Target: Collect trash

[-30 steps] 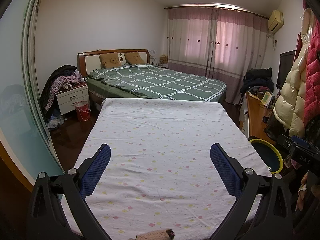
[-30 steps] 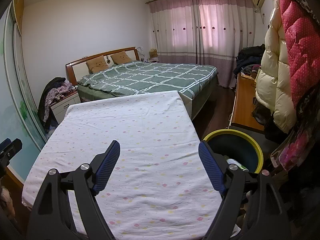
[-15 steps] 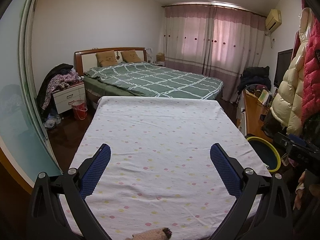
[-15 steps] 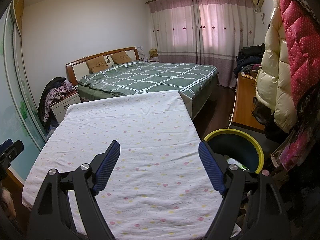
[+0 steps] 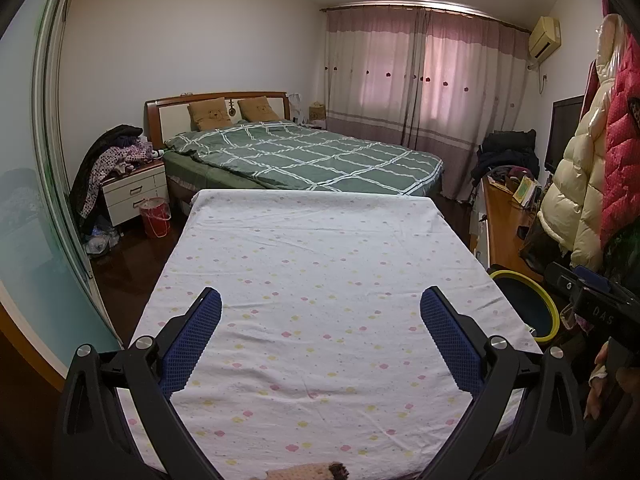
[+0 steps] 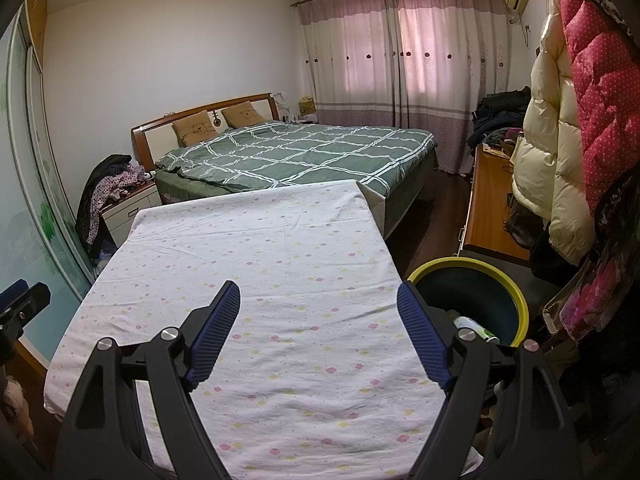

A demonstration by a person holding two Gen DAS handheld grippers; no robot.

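My left gripper (image 5: 320, 300) hangs open over a table under a white dotted sheet (image 5: 320, 240), with nothing between its blue pads. A brown knitted piece (image 5: 316, 472) peeks in at the near edge. My right gripper (image 6: 318, 292) is open too, above the same sheet (image 6: 260, 240) near its right edge. Just right of that edge, on the floor, stands a dark bin with a yellow rim (image 6: 460, 263), also seen in the left wrist view (image 5: 516, 276). A white and green container (image 6: 474, 326) lies inside it. Each gripper's frame shows at the other view's edge.
Beyond the table is a bed with a green checked quilt (image 5: 304, 156). A nightstand piled with clothes (image 5: 136, 192) and a red bucket (image 5: 156, 216) stand at its left. A wooden desk (image 6: 492, 208) and hanging padded coats (image 6: 540, 160) crowd the right.
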